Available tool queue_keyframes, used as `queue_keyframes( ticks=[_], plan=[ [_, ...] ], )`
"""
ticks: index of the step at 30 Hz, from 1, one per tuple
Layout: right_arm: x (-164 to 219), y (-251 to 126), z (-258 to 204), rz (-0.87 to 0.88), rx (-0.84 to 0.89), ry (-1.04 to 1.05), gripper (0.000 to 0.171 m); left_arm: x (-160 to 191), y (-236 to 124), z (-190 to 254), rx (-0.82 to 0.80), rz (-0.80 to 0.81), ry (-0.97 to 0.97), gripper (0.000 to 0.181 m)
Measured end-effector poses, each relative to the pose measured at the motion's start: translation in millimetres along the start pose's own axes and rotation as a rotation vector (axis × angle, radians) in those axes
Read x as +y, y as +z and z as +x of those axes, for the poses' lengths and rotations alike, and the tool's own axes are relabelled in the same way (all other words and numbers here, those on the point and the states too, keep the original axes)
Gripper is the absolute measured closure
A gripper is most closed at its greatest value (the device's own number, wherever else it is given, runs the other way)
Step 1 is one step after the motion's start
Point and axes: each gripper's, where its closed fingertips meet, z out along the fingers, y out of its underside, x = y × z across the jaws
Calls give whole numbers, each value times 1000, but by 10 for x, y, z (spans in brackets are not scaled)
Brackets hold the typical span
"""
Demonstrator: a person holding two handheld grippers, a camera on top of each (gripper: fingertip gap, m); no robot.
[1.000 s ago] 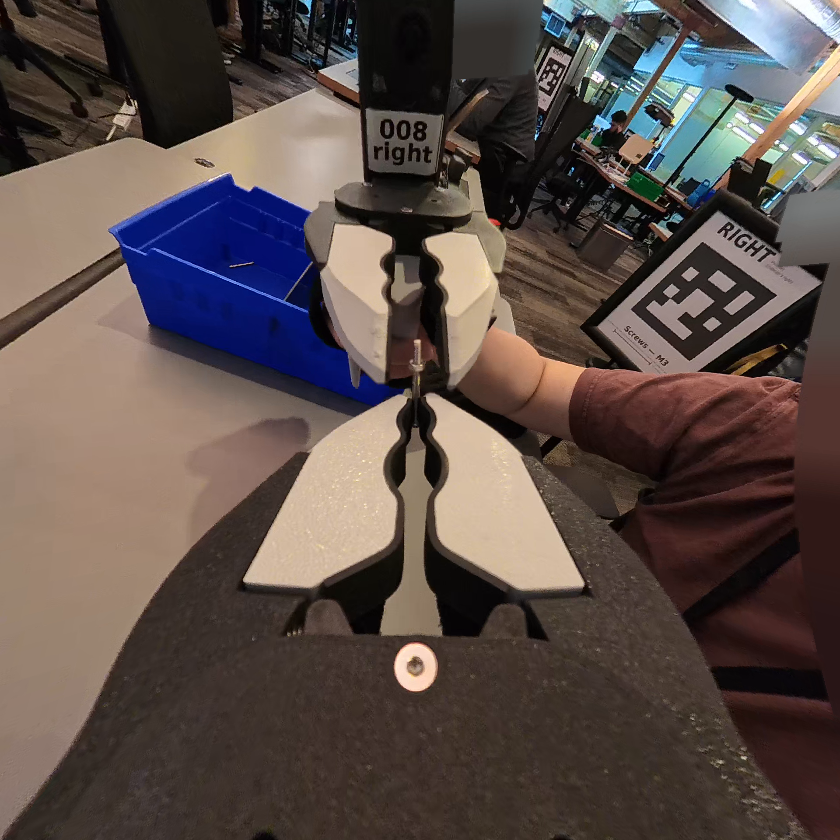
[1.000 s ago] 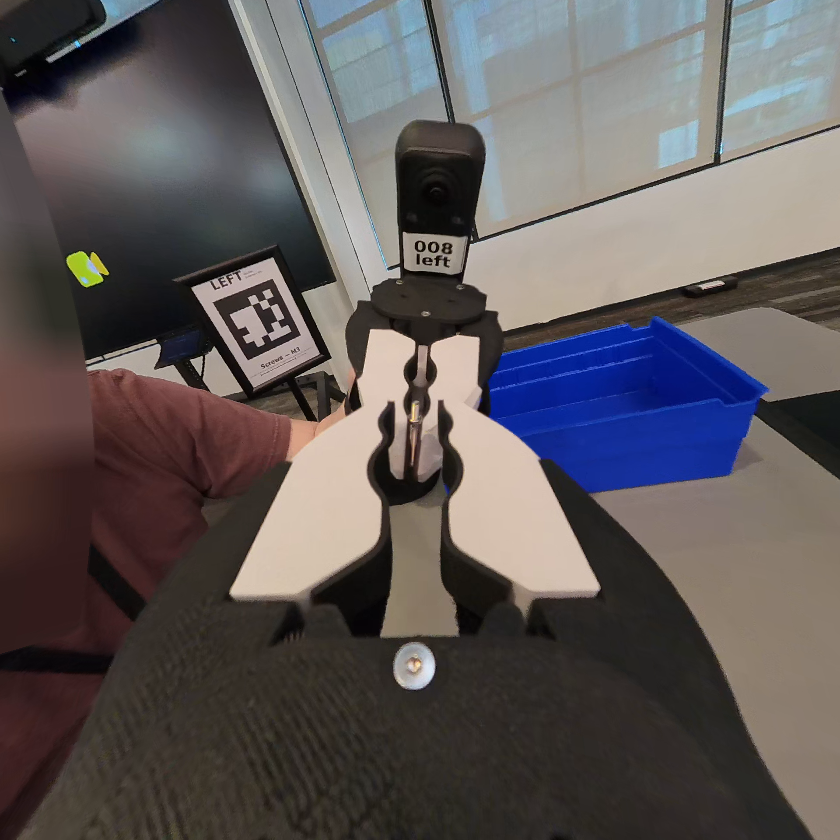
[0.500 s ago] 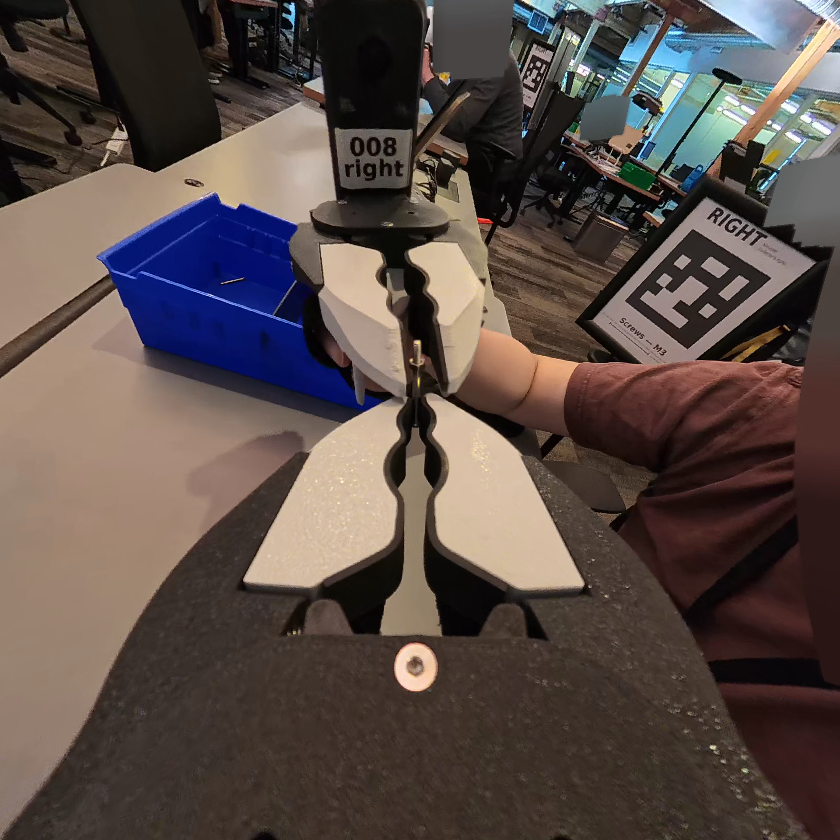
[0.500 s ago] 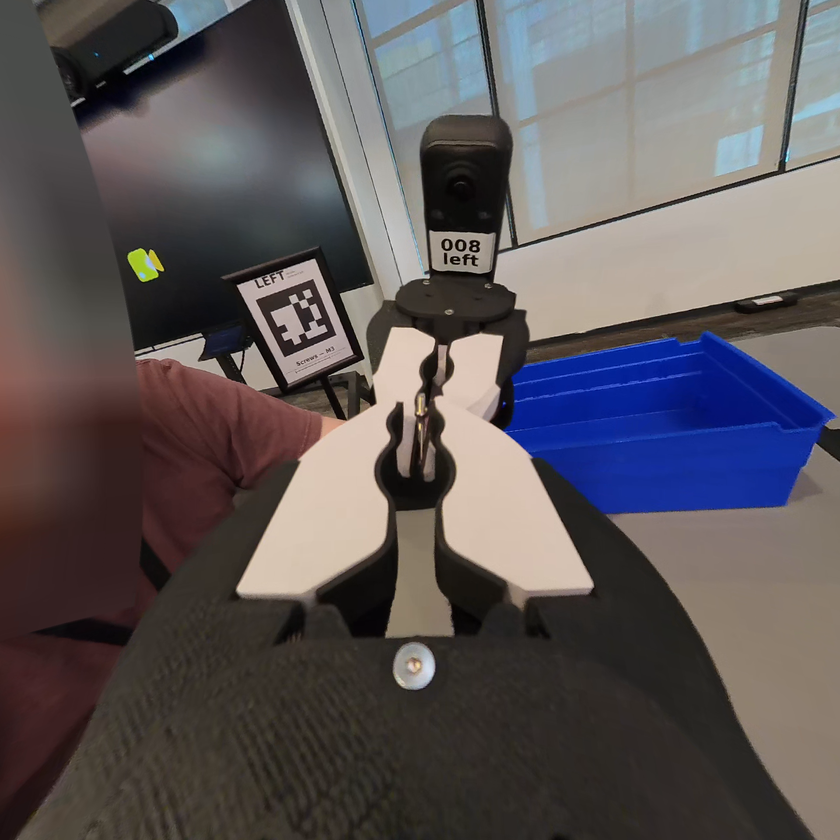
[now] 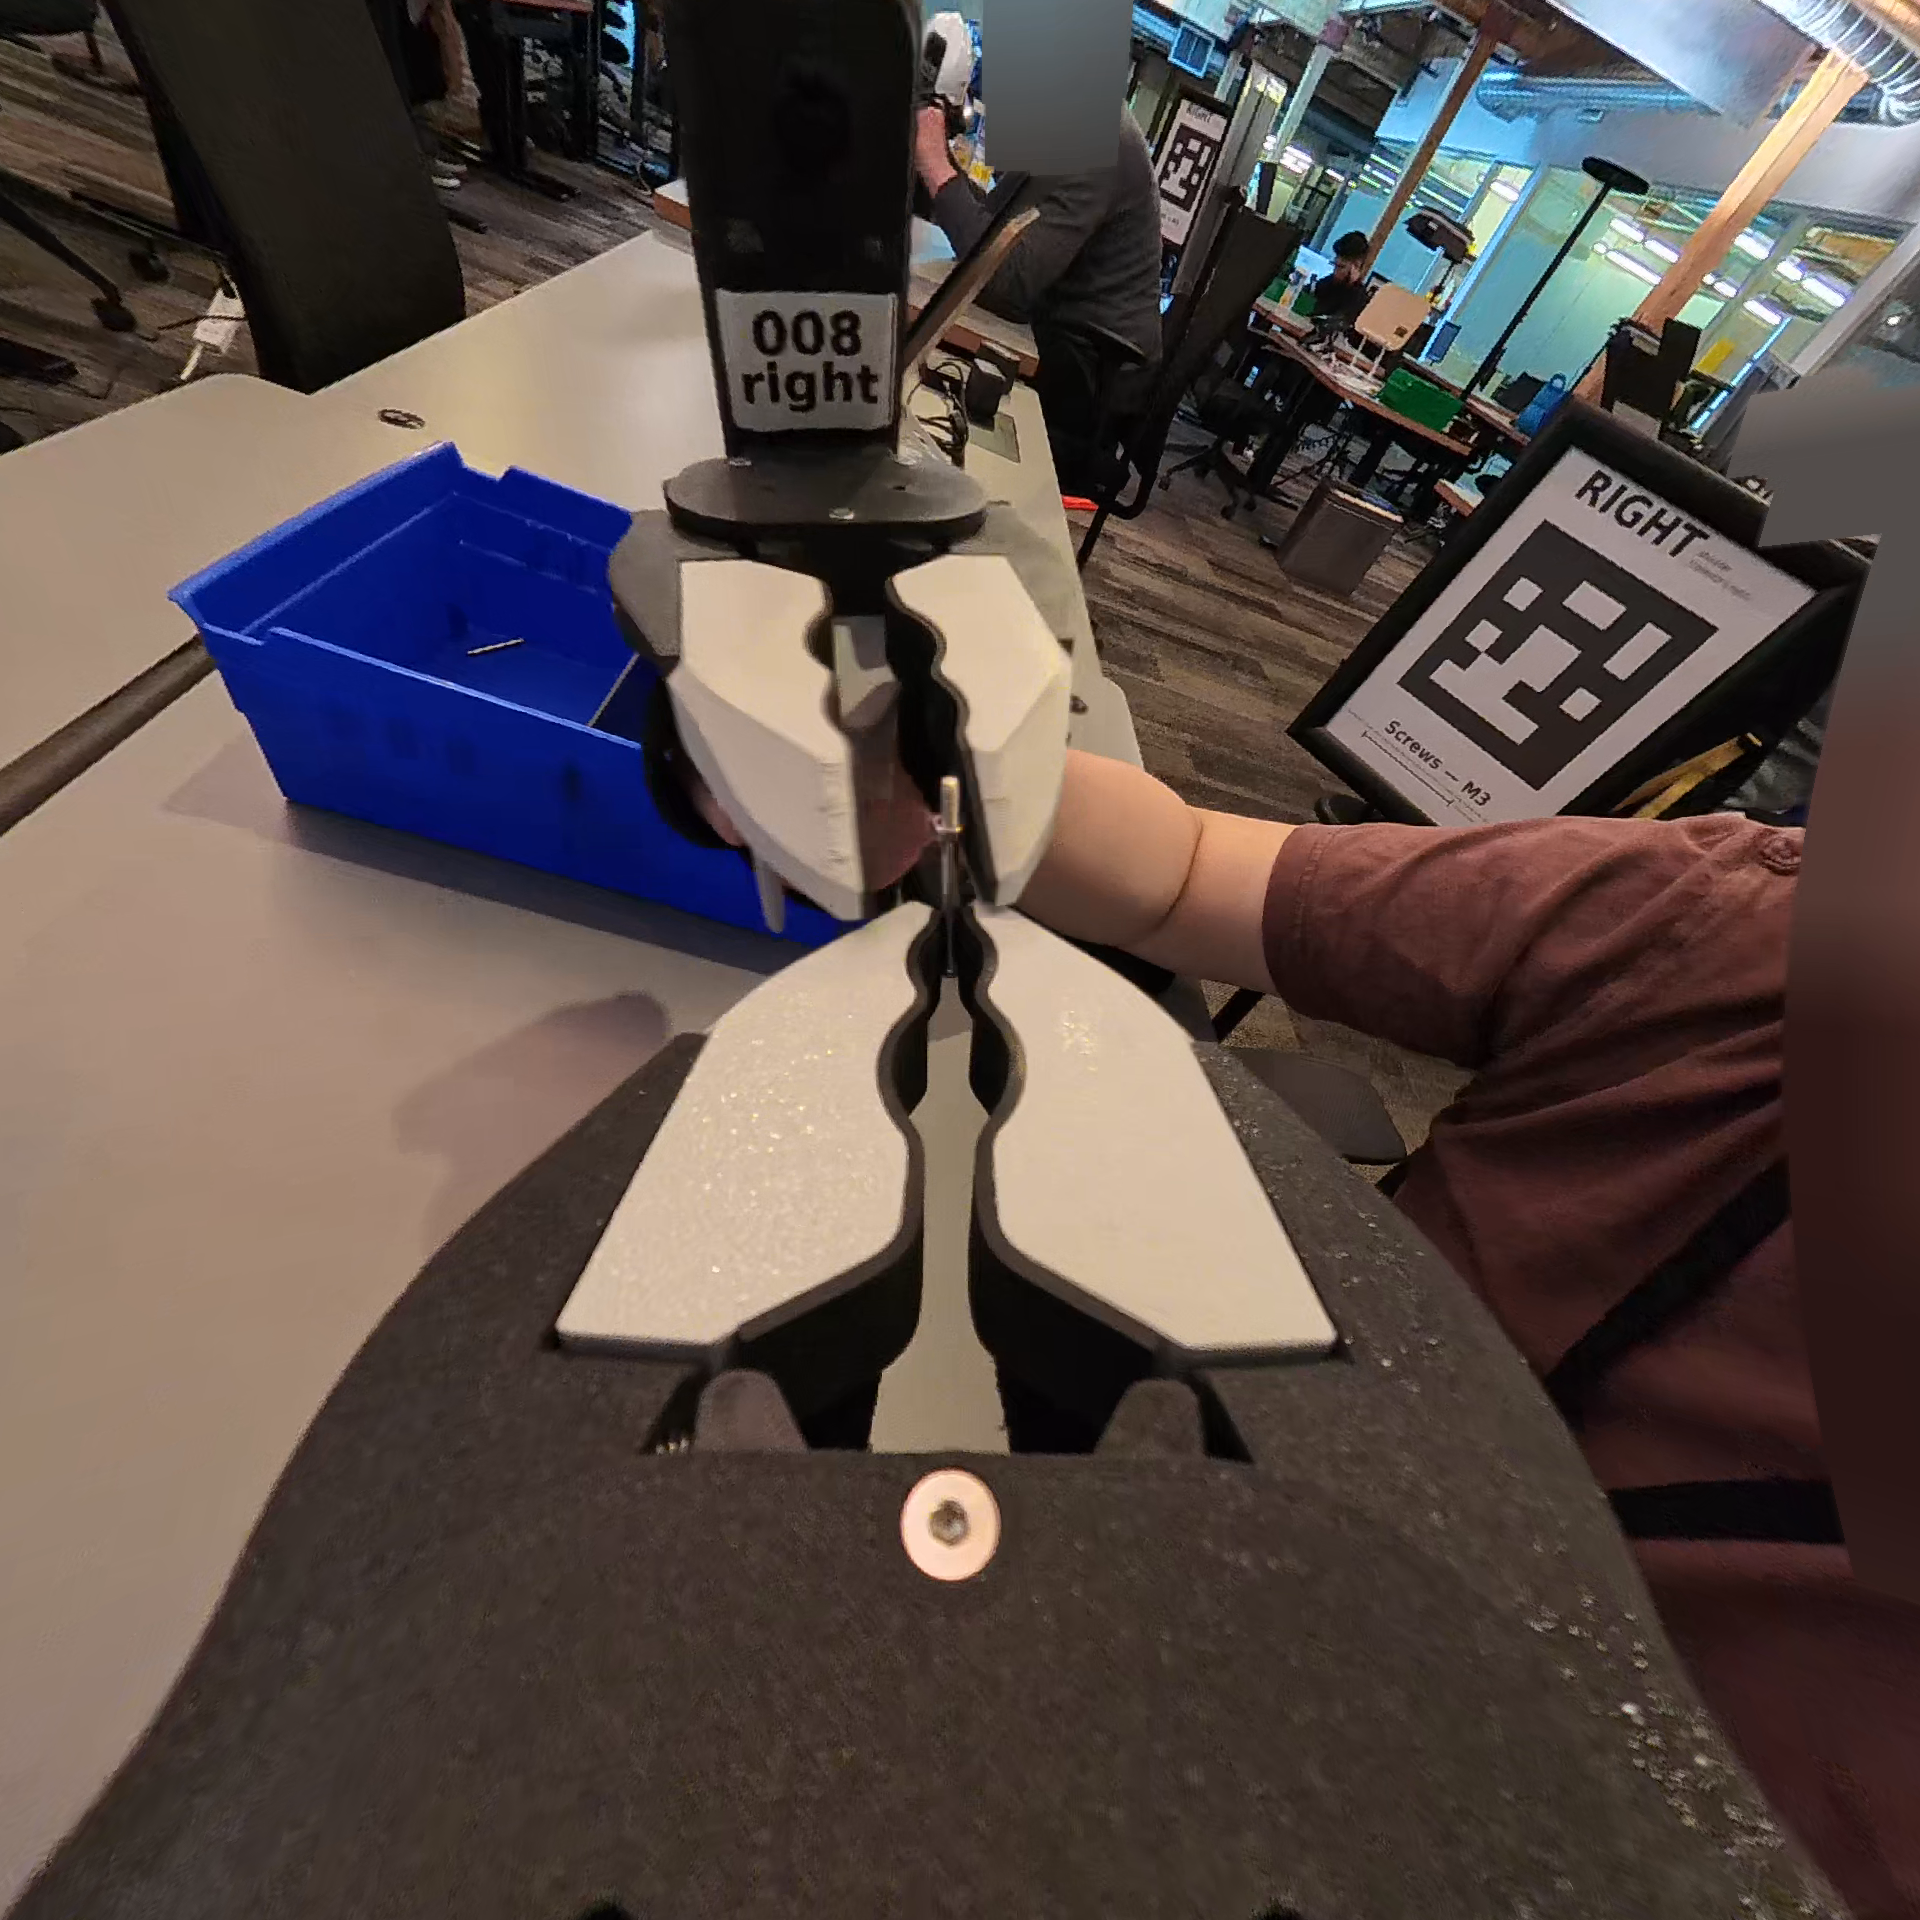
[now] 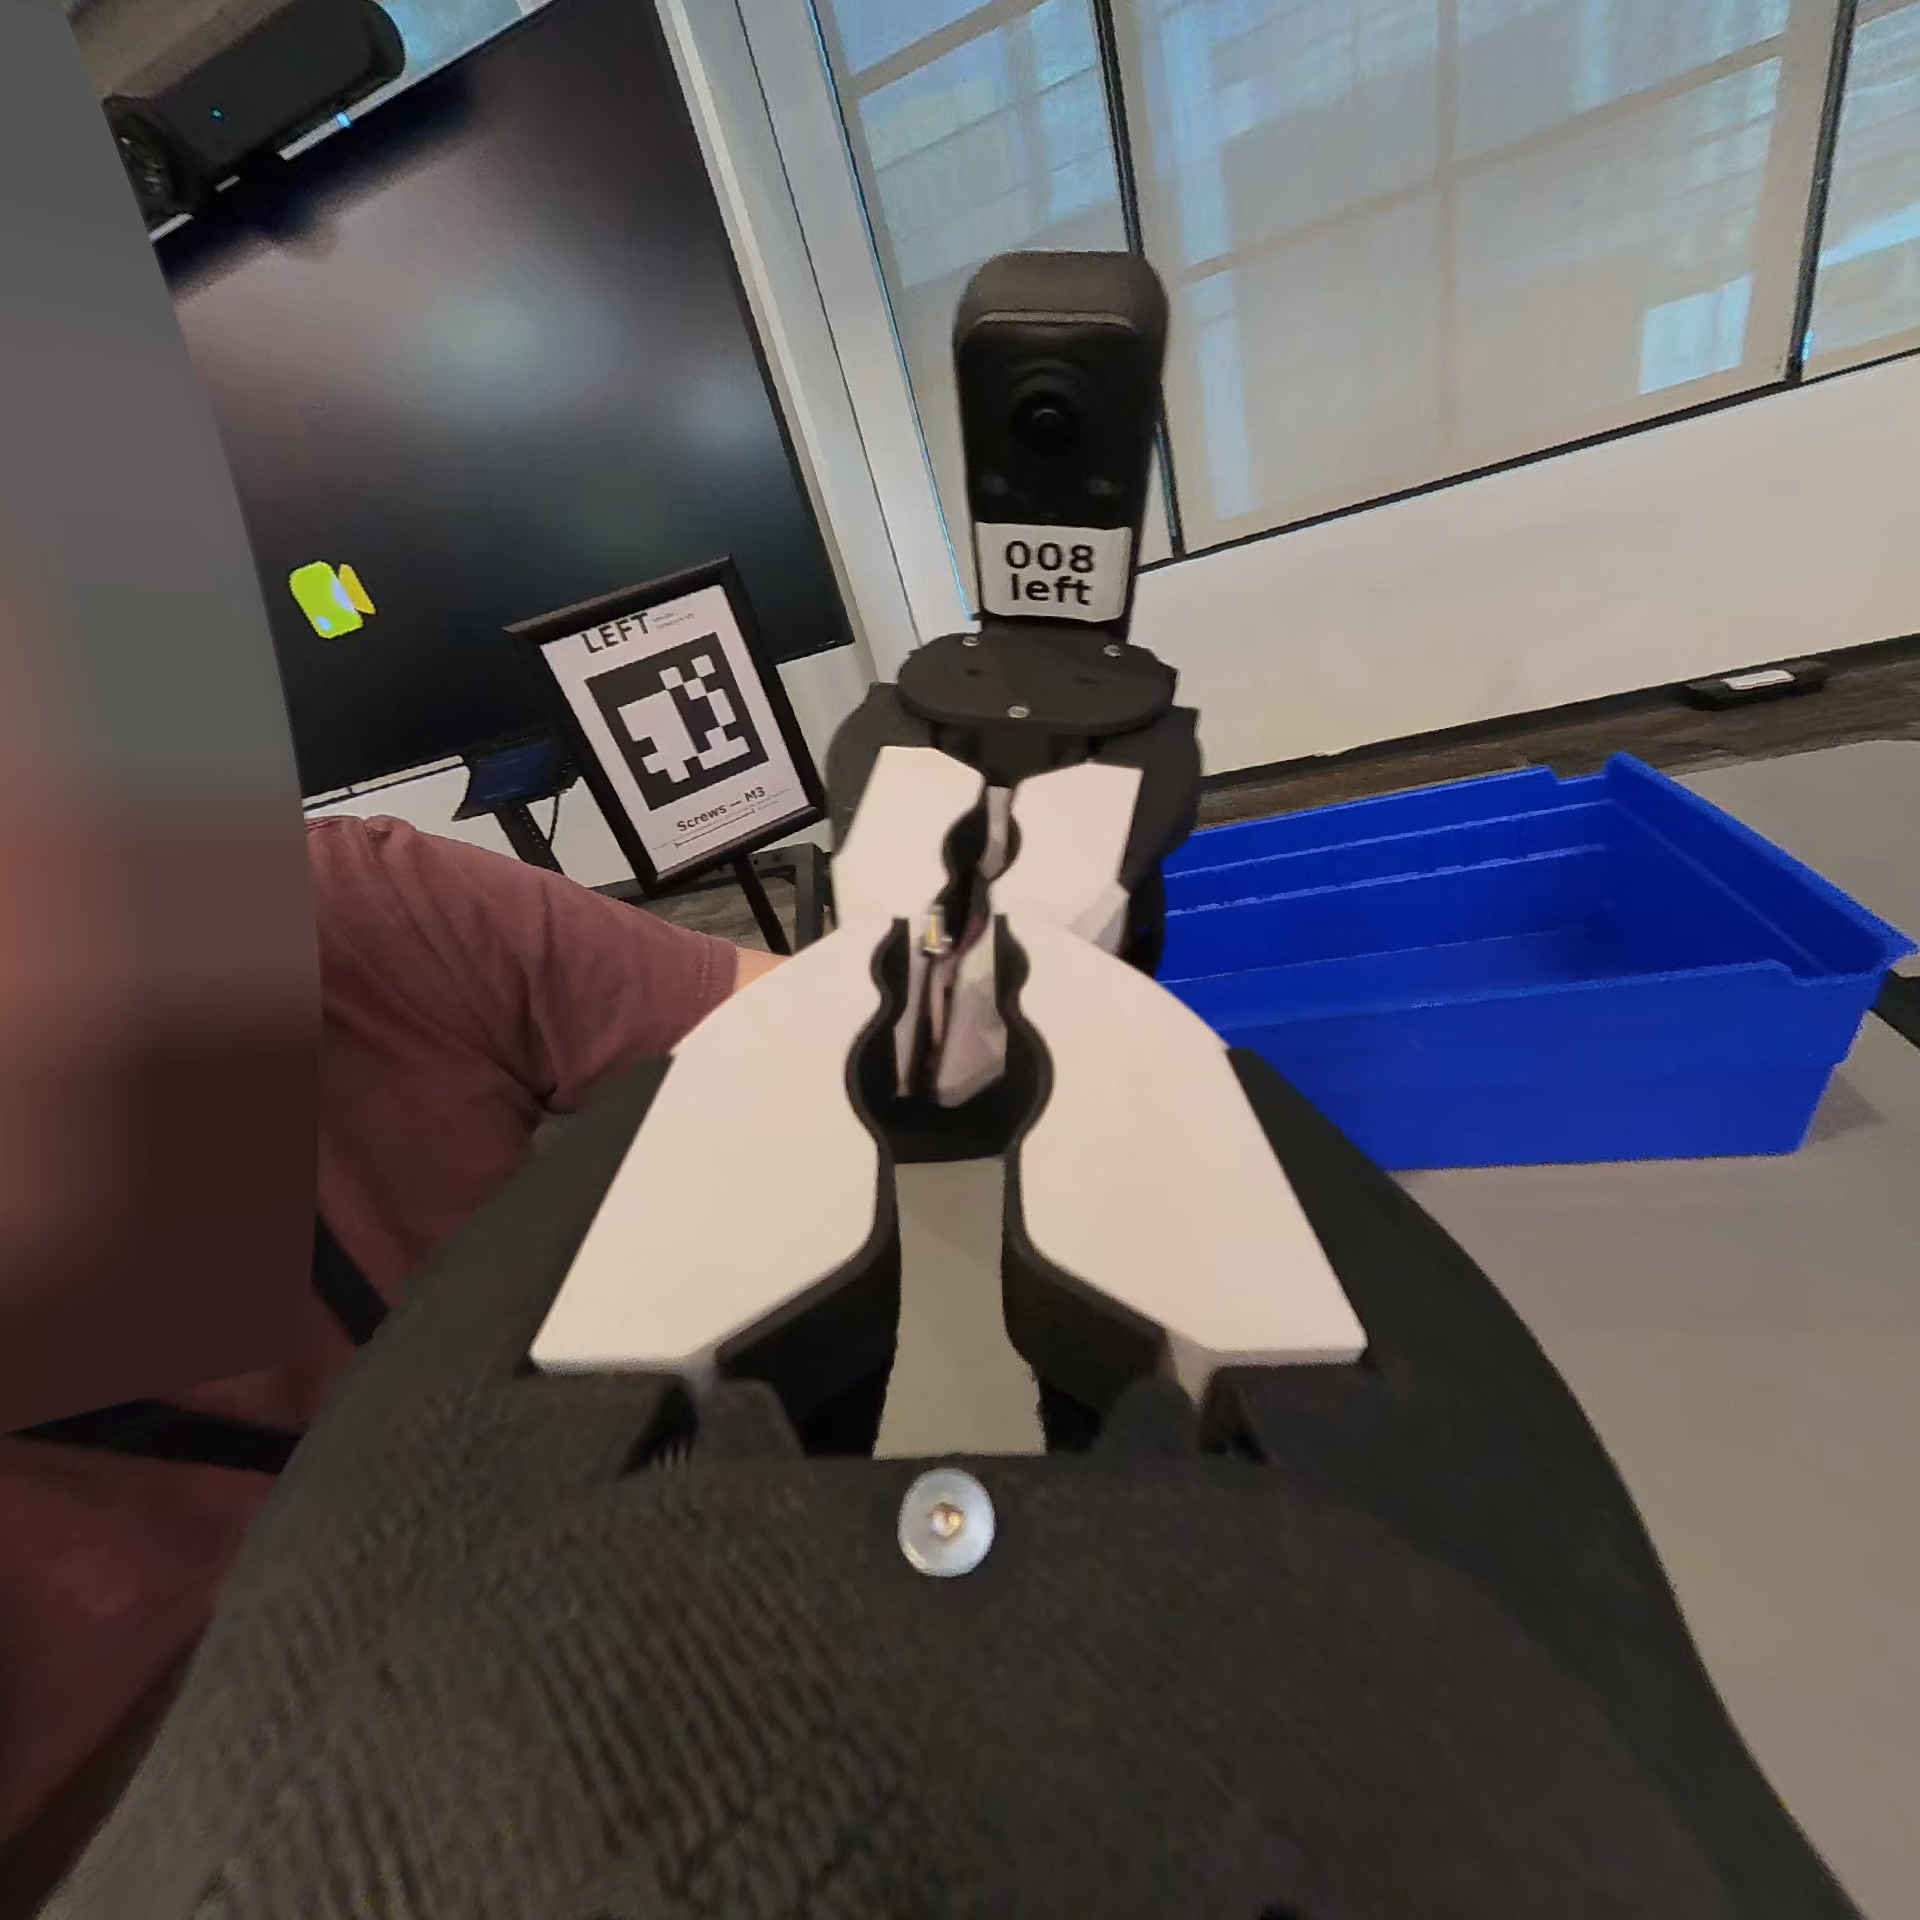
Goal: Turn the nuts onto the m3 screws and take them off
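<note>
Broadly, grey surface [image 5: 208, 1039] and blue bin [image 5: 416, 707] fill the left of frame; centre, left gripper [image 5: 948, 935] fingers pinch the M3 screw [image 5: 948, 831]; right gripper [image 6: 940, 951] fingers close around its nut [image 6: 935, 940]; I'd keep axes aligned, twist gently.

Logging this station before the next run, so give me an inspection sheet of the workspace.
Surface: grey table, bare beside the bin.
Job's things: screw with a nut on it, held between both grippers; a loose screw lies in the blue bin.
Clutter: nothing seen.
Grippers: left gripper shut on the screw's lower end; right gripper closed at the nut.
Cables: nothing seen on the table.
Surroundings: framed marker sign, dark screen, windows.
</note>
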Motion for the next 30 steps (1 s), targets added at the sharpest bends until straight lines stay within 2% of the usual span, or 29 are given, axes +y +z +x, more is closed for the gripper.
queue_keyframes(
  ticks=[3, 6, 9, 12, 16, 20, 23, 26, 30],
  plan=[
    [-30, -101, 58, 16, -5, 17, 152, -26, -30, -11, -15, 13, 4, 179],
    [-85, -192, 120, 58, 2, 45, 157, -51, -65, -16, -17, 24, -1, 179],
    [-82, -113, -18, 49, -59, 52, 154, -44, -59, -11, -12, 18, -3, 179],
    [-32, -3, -60, 15, -30, 8, 148, -15, -20, 13, 2, 2, -2, 179],
    [-48, -98, 46, 27, -5, 24, 144, -19, -12, 16, -21, 1, 12, 179],
    [-135, -217, 109, 84, 4, 36, 153, -45, -39, 34, -6, 15, 12, 179],
    [-130, -112, -73, 67, -56, 5, 149, -21, -23, 14, -4, 5, 4, 179],
    [-52, -12, -69, 17, -6, -38, 146, -19, -3, 51, 18, 5, 0, 179],
    [-86, -136, 44, 48, 0, 13, 149, -51, -31, 92, 21, 16, 13, 179]
  ],
)
